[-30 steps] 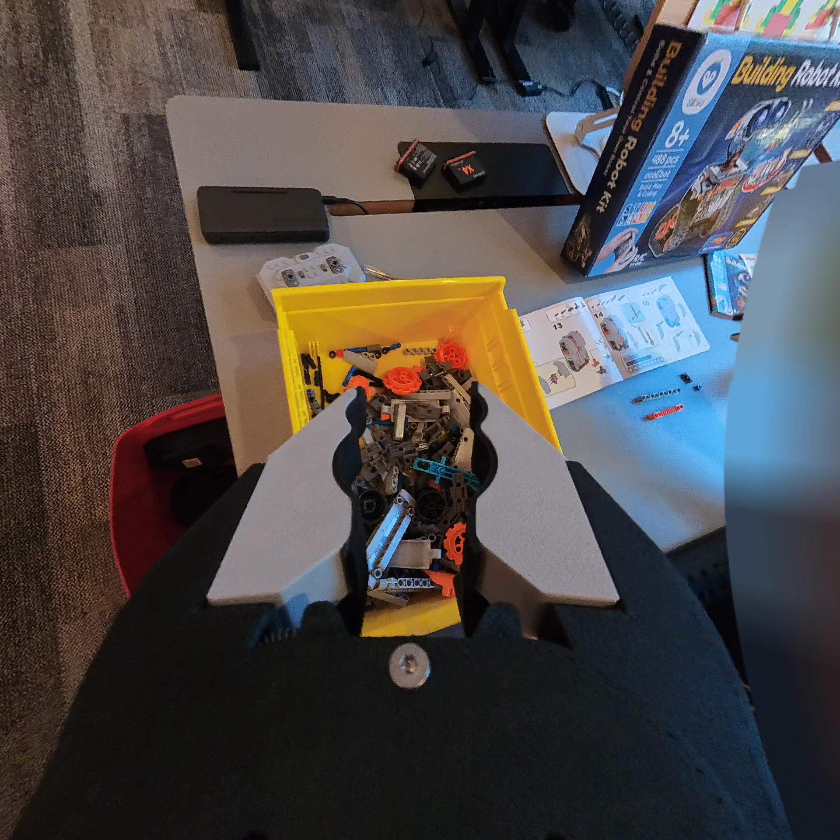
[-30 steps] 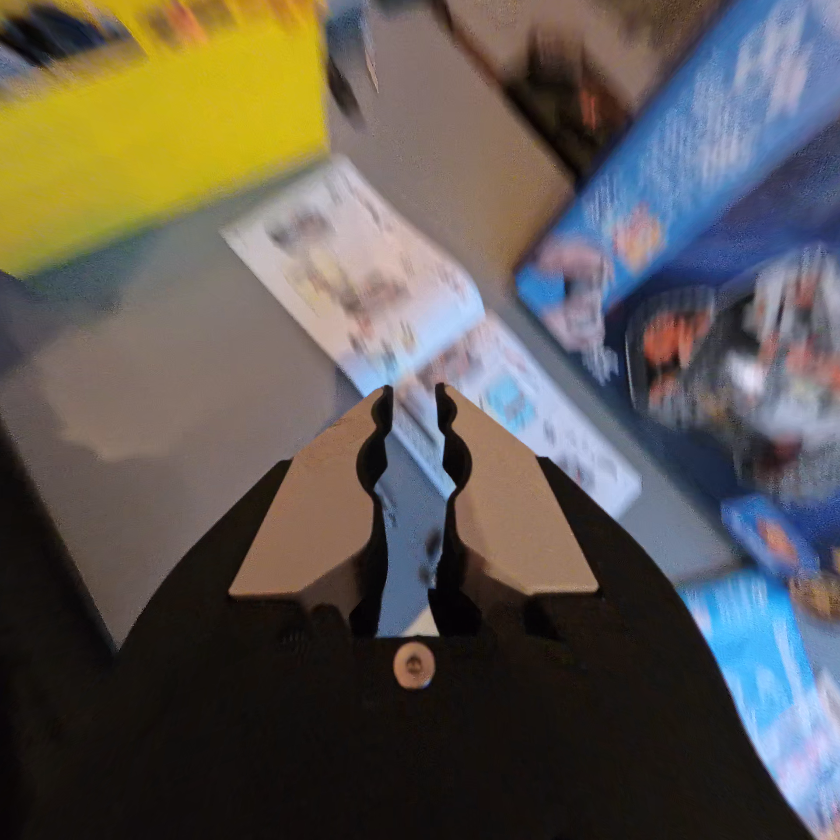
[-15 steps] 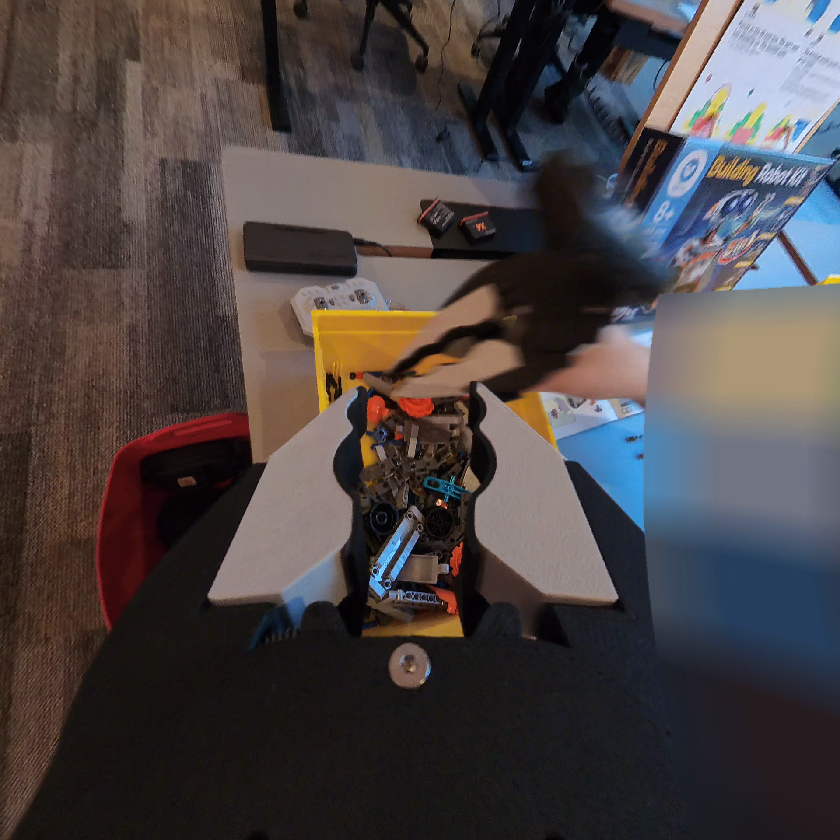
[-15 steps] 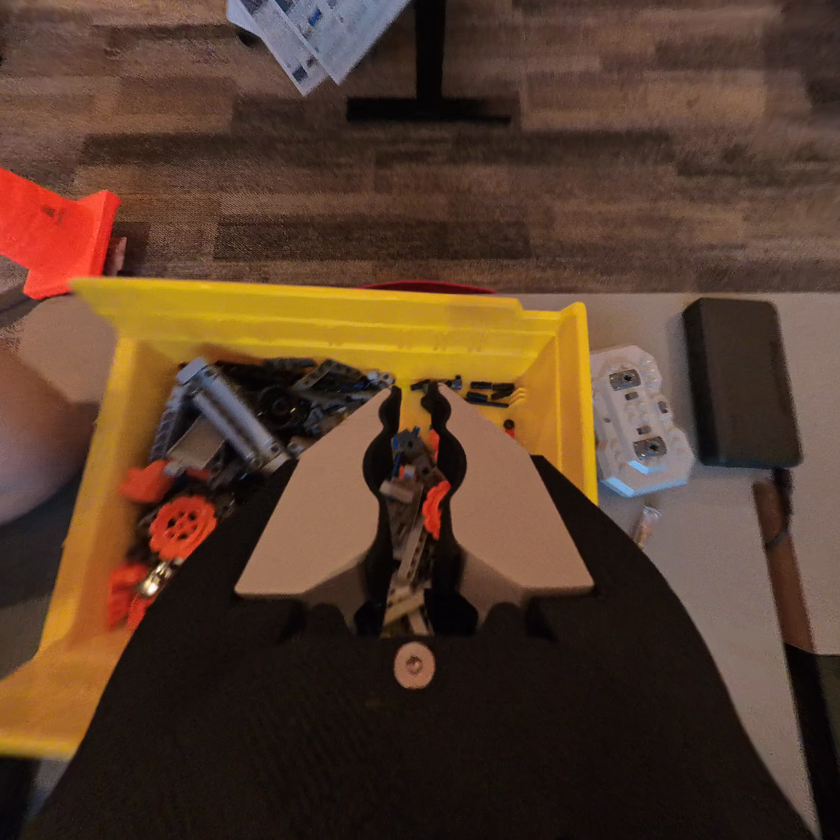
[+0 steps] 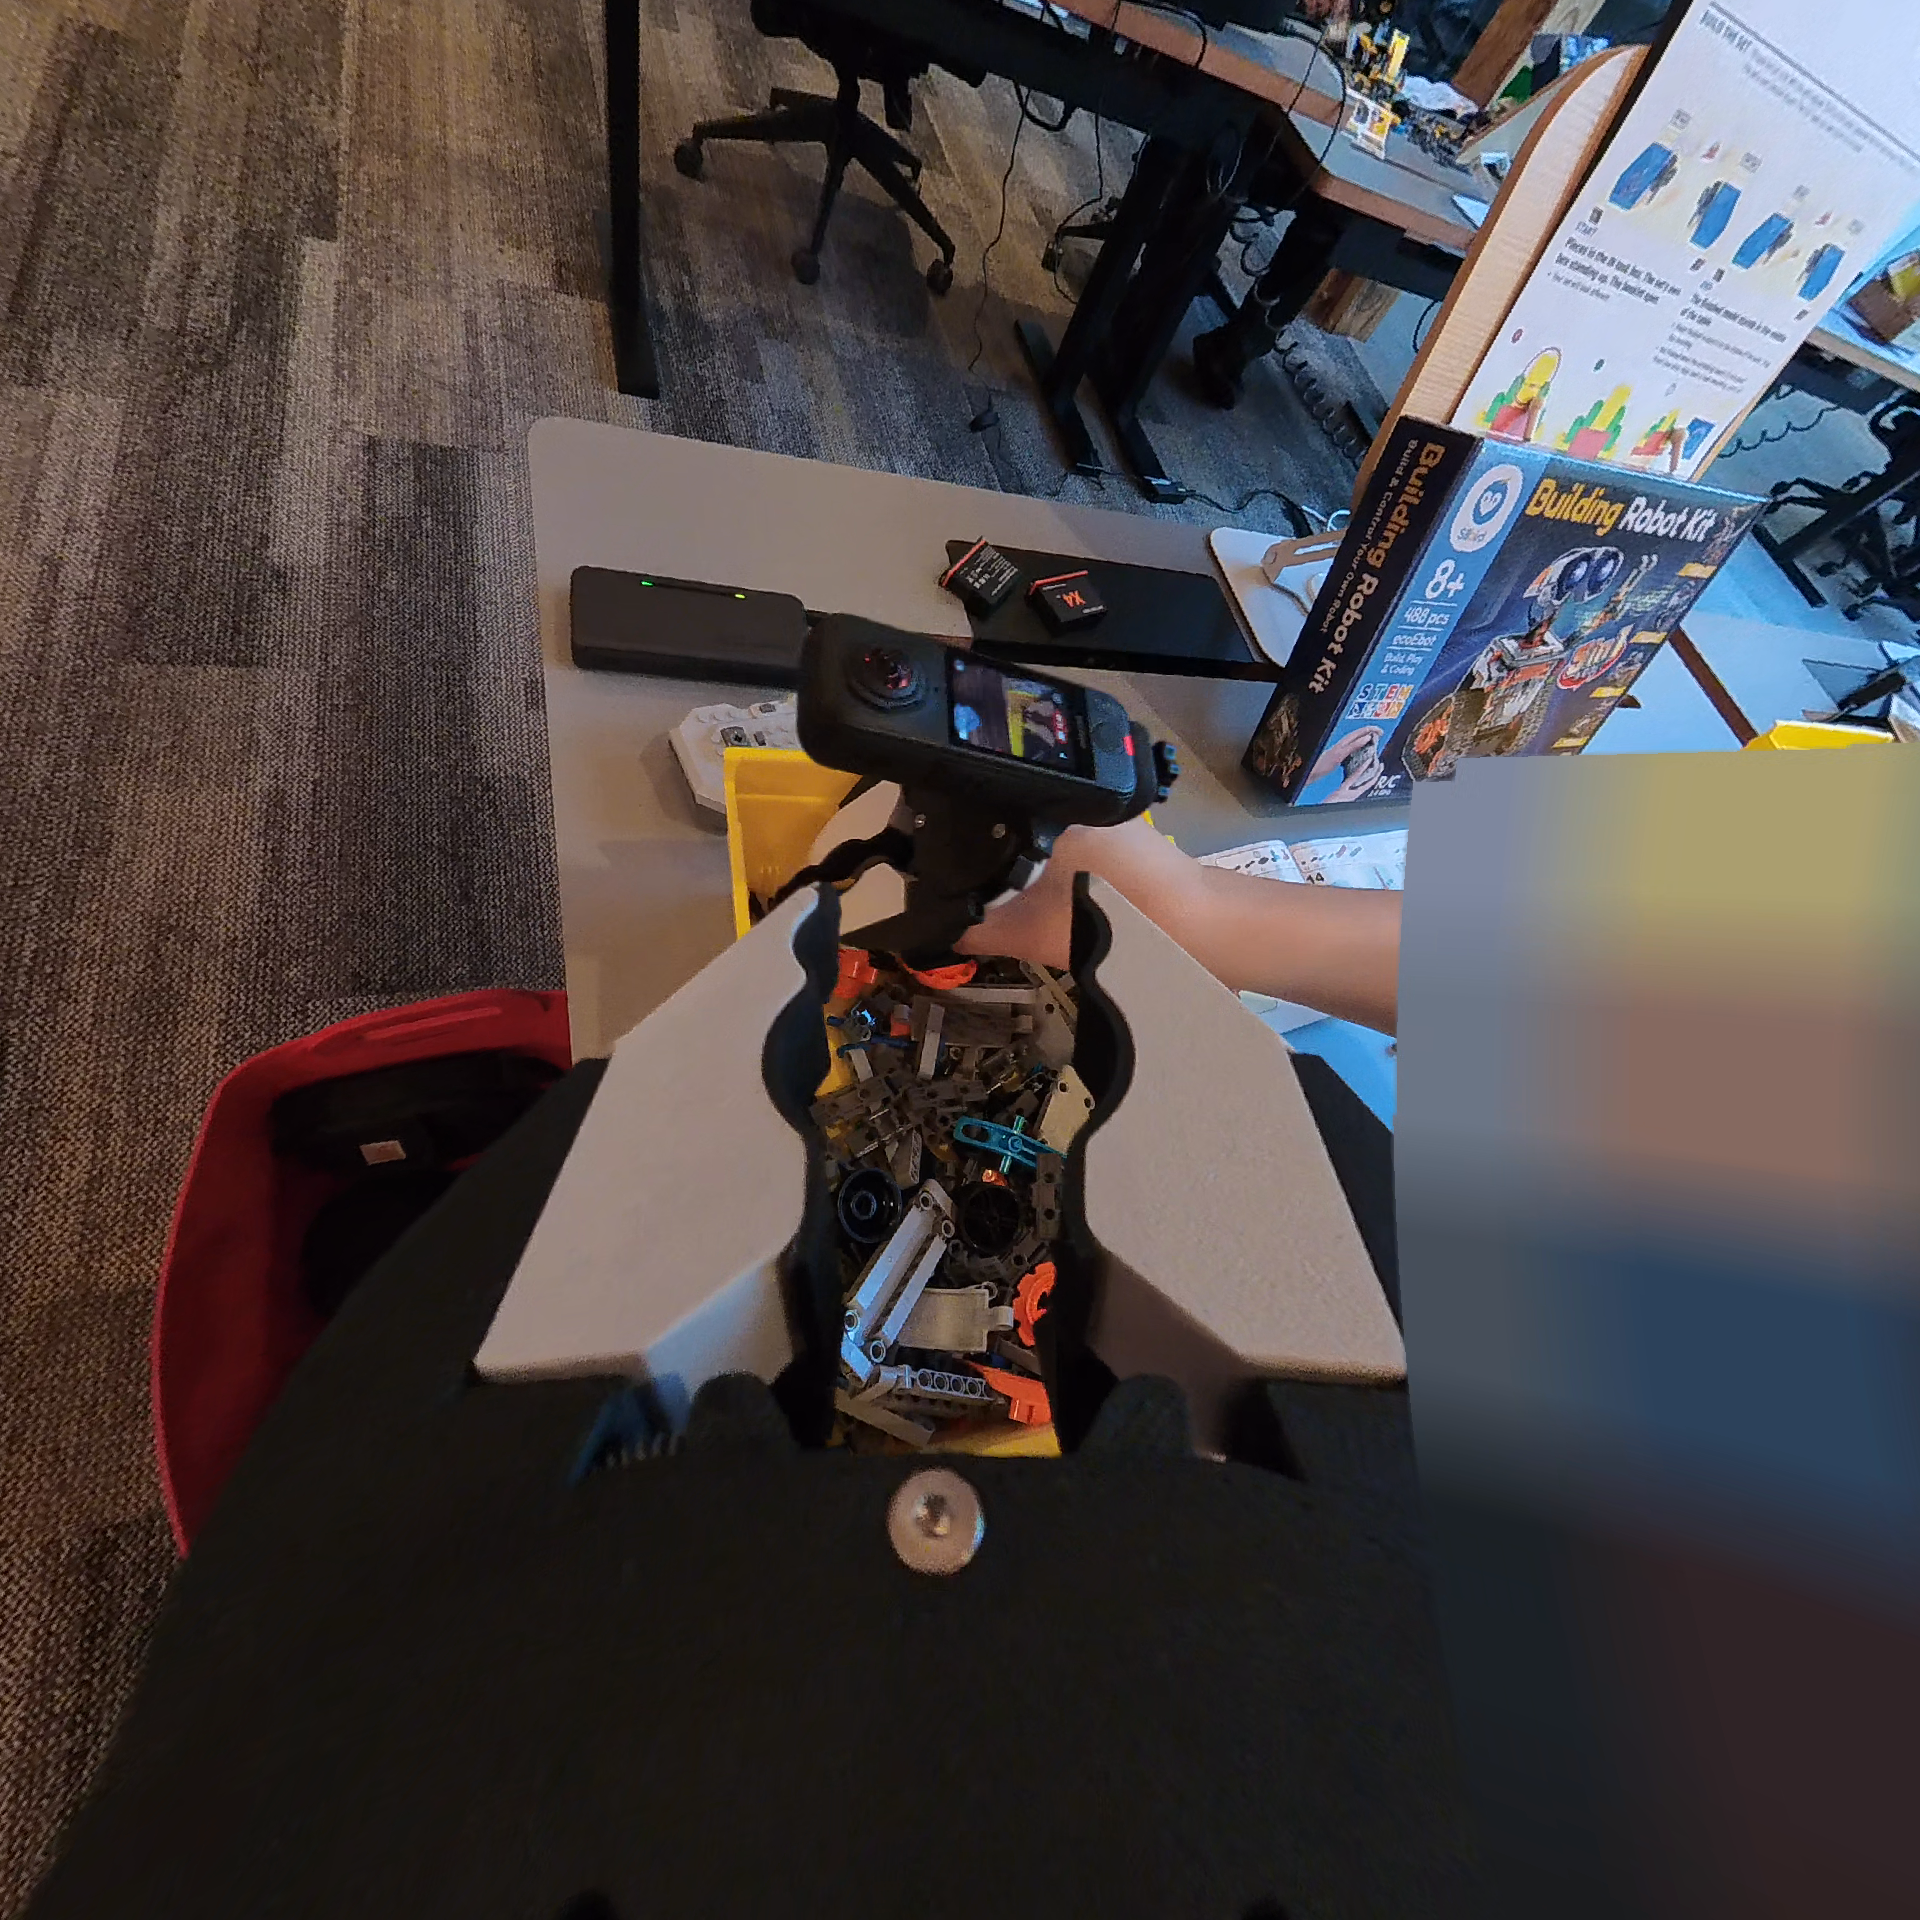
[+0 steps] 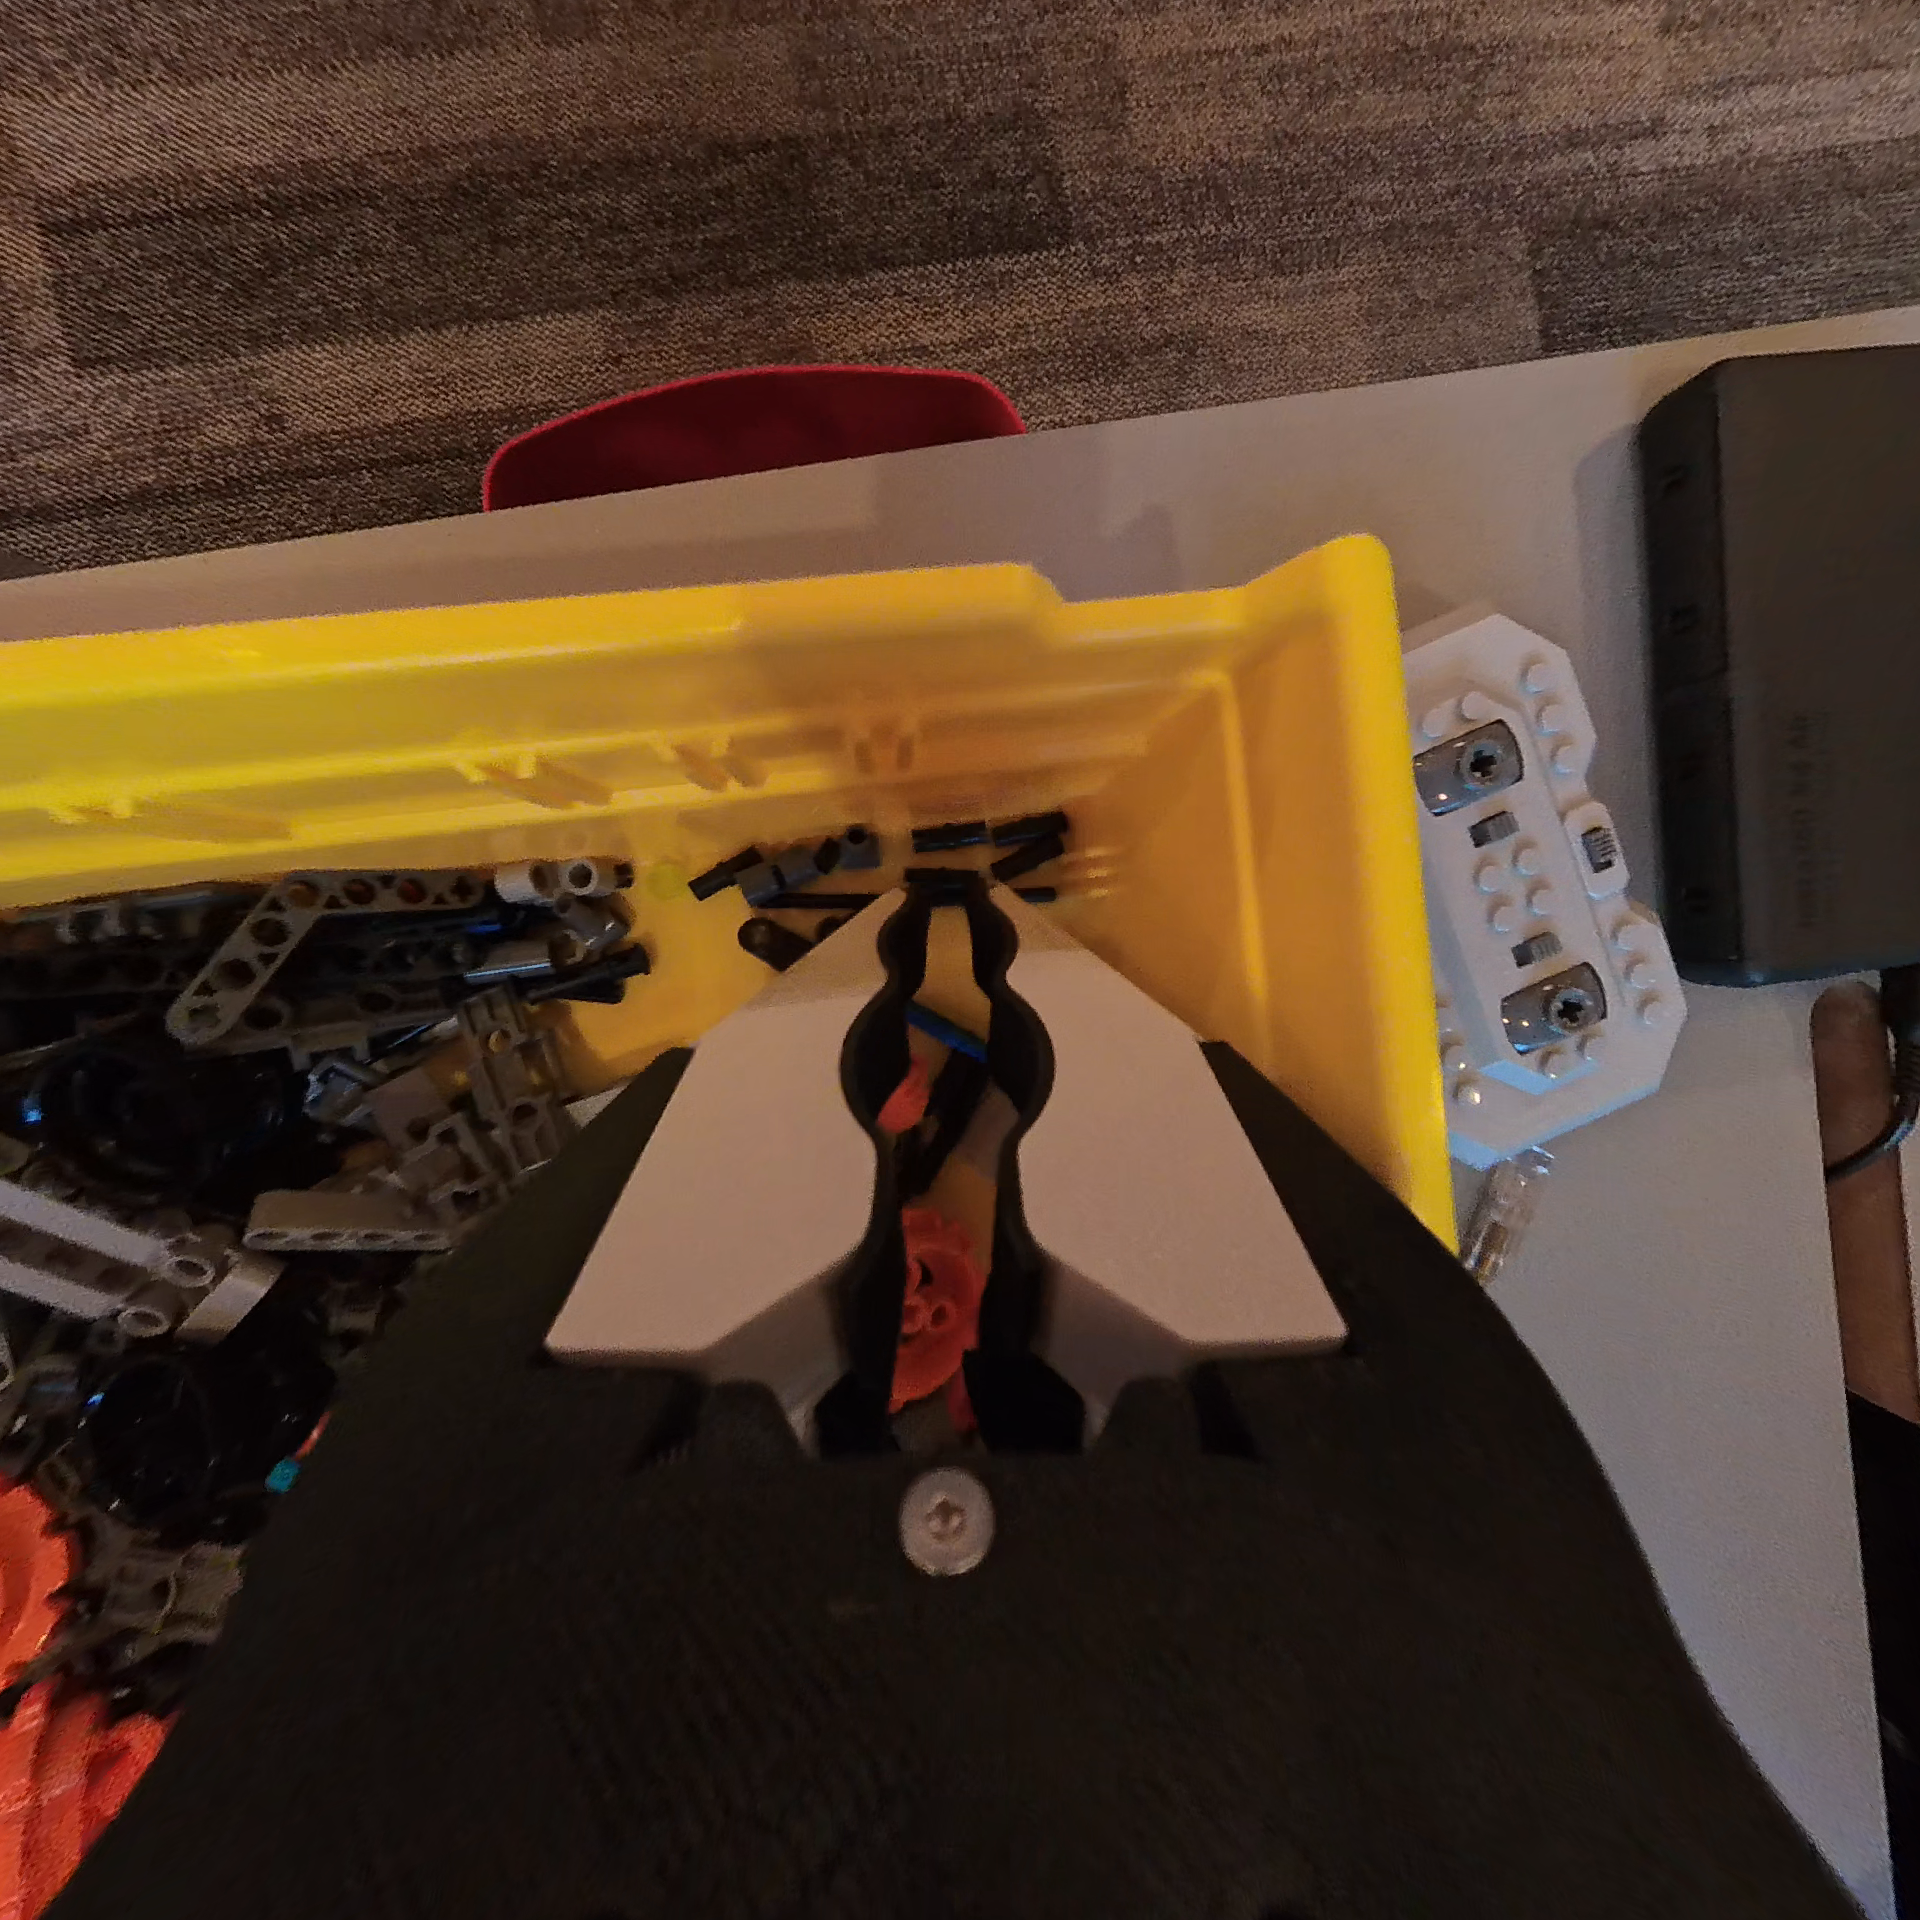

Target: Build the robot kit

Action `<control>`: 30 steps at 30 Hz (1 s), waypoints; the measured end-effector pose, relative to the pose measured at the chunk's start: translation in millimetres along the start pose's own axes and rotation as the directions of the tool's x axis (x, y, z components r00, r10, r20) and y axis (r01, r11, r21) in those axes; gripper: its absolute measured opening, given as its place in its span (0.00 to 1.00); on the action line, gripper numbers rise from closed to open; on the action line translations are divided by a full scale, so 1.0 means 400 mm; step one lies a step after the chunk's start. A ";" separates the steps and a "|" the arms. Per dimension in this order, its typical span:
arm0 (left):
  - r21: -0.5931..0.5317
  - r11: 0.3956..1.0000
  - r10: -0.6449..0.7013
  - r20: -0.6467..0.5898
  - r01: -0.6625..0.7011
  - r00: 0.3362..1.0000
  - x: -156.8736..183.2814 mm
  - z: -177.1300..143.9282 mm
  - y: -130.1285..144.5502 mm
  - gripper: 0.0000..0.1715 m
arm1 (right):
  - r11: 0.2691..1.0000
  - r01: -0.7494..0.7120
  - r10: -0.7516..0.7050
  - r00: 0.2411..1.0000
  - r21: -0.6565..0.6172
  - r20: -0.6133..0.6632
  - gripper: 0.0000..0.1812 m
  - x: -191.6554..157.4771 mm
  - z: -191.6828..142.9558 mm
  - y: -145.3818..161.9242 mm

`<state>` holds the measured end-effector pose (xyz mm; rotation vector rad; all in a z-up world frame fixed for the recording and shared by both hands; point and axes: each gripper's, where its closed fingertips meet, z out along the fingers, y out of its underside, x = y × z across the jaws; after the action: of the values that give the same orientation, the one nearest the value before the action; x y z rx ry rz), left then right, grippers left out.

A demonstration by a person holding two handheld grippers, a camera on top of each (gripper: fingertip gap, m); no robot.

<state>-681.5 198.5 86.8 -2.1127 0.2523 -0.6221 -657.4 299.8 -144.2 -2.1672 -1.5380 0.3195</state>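
A yellow bin (image 5: 769, 821) on a grey table (image 5: 727, 499) holds a pile of grey, black and orange building pieces (image 5: 935, 1143). My left gripper (image 5: 951, 904) is open and empty, held above the pile. My right gripper (image 6: 943, 902) is down in the far right corner of the bin (image 6: 623, 665), its jaws nearly together on a small black pin (image 6: 940, 881). Other black pins (image 6: 1023, 831) lie against the wall. The left wrist view shows a hand (image 5: 1039, 914) holding the right gripper, with its camera (image 5: 977, 717) over the bin.
A white studded controller (image 6: 1527, 883) and a black power bank (image 6: 1787, 675) lie right of the bin. A blue kit box (image 5: 1486, 644) stands at the back right, and a booklet (image 5: 1309, 862) lies in front of it. A red tub (image 5: 260, 1195) sits on the carpet beside the table. There is about 25 cm between the tips of the two grippers.
My right gripper swung from the booklet over to the bin, dropped into its far corner and narrowed its jaws on a black pin. My left gripper rose a little and stayed open.
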 end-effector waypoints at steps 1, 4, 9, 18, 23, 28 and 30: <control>-0.003 1.000 0.000 -0.002 0.000 1.000 0.000 0.001 0.001 0.24 | 1.000 -0.003 0.003 1.000 0.000 0.003 0.03 0.002 0.006 -0.001; -0.005 1.000 0.000 -0.001 0.000 1.000 -0.001 0.003 0.001 0.25 | 1.000 -0.029 0.029 0.999 -0.010 0.038 0.06 -0.009 0.018 -0.001; -0.009 1.000 -0.003 0.000 0.003 1.000 -0.002 0.005 0.002 0.25 | 0.999 -0.003 0.004 1.000 -0.052 0.016 0.08 -0.006 0.031 0.011; -0.015 1.000 -0.001 -0.004 0.001 1.000 0.001 0.008 0.003 0.25 | 0.996 0.023 -0.023 1.000 -0.087 0.004 0.09 -0.009 0.045 0.019; -0.014 1.000 -0.002 -0.005 0.002 1.000 0.001 0.007 0.003 0.25 | 0.995 0.034 -0.034 0.999 -0.098 0.005 0.07 -0.010 0.037 0.024; -0.016 1.000 -0.002 -0.013 0.002 1.000 0.001 0.006 0.005 0.25 | 0.989 0.142 -0.144 0.988 0.040 0.049 0.07 -0.047 -0.059 -0.007; -0.012 1.000 -0.005 -0.018 0.005 1.000 0.000 0.004 0.004 0.25 | 0.958 0.236 -0.245 0.969 0.165 0.038 0.07 -0.077 -0.145 -0.009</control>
<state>-680.4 198.9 84.8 -2.1204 0.2614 -0.6443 -645.6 258.6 -94.4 -1.8402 -1.7250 0.4122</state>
